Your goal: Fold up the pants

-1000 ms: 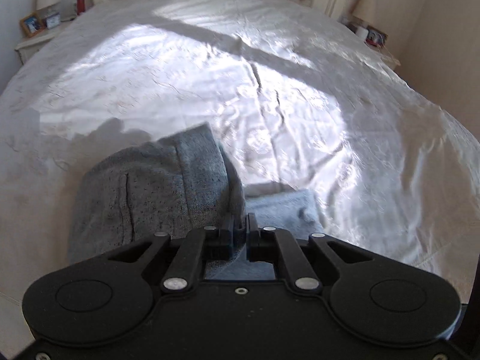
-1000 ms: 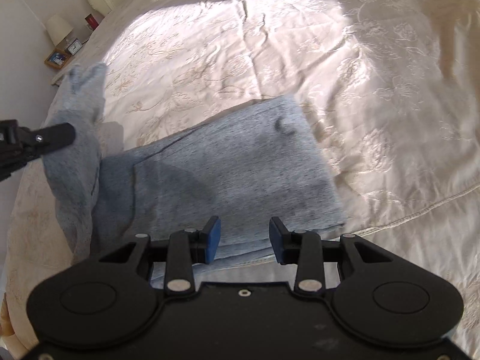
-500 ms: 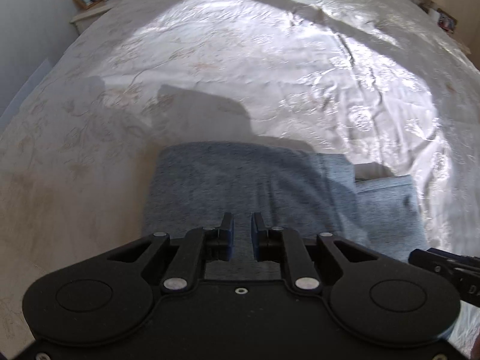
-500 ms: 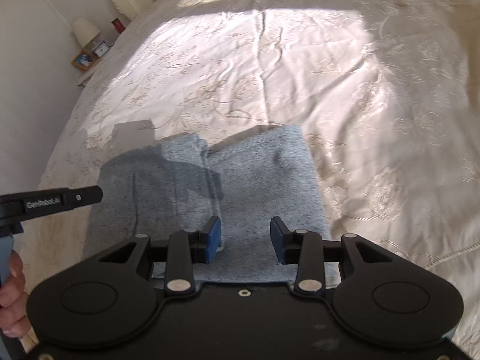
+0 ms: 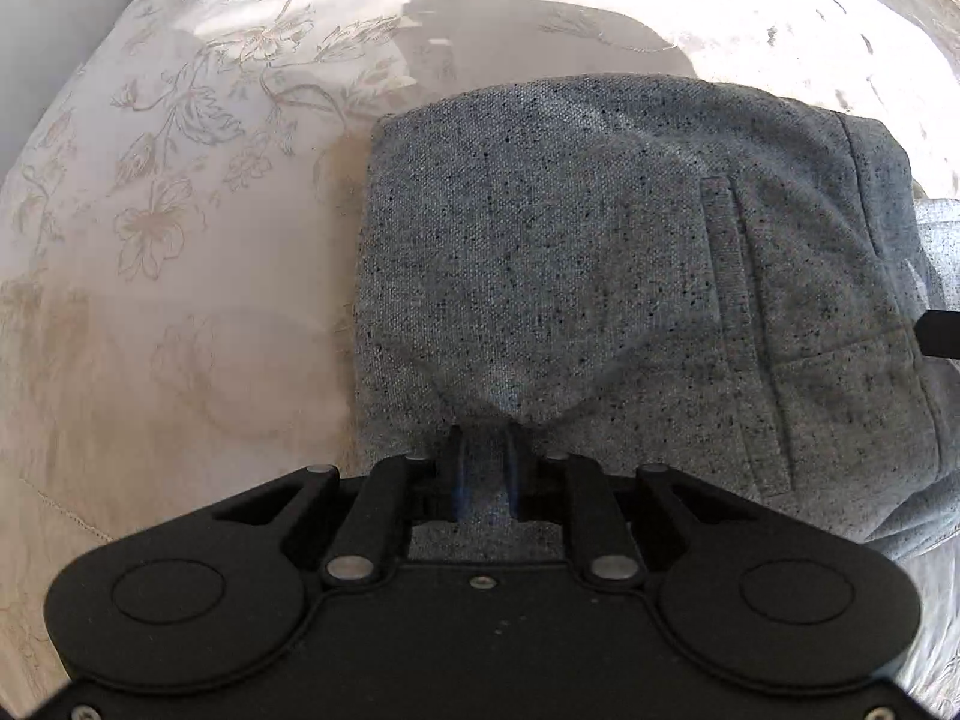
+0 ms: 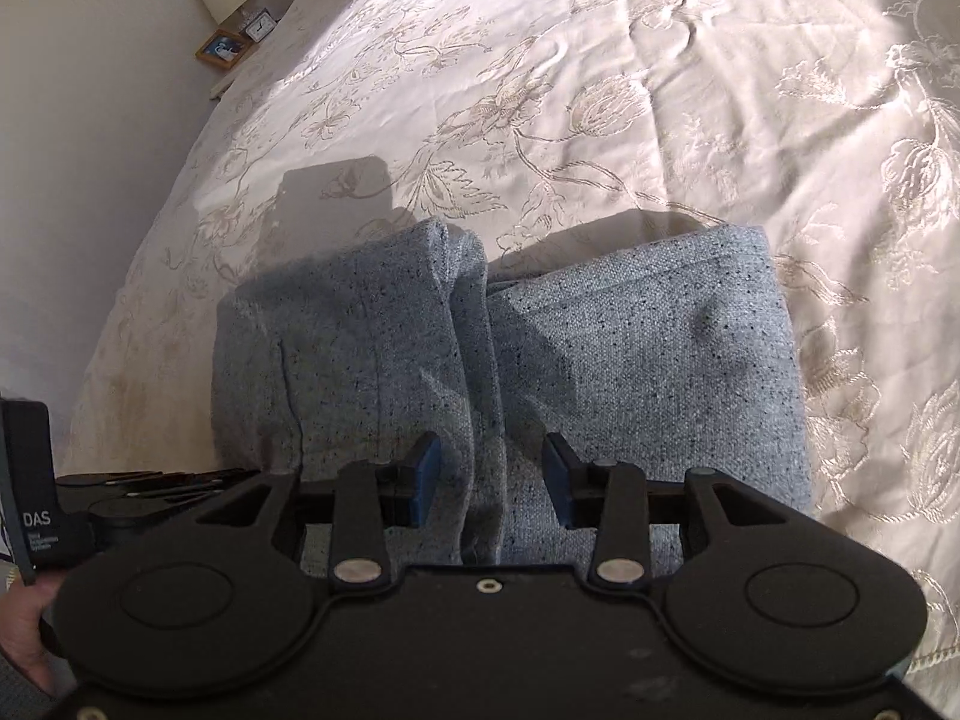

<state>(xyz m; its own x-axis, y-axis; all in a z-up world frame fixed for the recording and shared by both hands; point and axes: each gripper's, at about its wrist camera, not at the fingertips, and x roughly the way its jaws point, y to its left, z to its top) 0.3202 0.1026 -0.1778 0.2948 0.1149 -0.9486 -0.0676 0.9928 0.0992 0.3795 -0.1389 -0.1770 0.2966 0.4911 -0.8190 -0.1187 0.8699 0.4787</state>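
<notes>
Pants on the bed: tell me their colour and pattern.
Grey-blue pants, flecked with small dark specks; the left wrist view shows it best.

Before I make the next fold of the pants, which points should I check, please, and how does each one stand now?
1. Pants lie on the bedspread: ok.
2. Top layer flat: not ok; creases run toward the left claw.
3. Left claw grip: cannot tell; cloth fills its narrow gap.
4. Right claw free of cloth: ok; its jaws are opening, the pads are clear of the pants beneath.
5. Folded part covers the lower layer: not ok; the lower layer shows beside it.
</notes>
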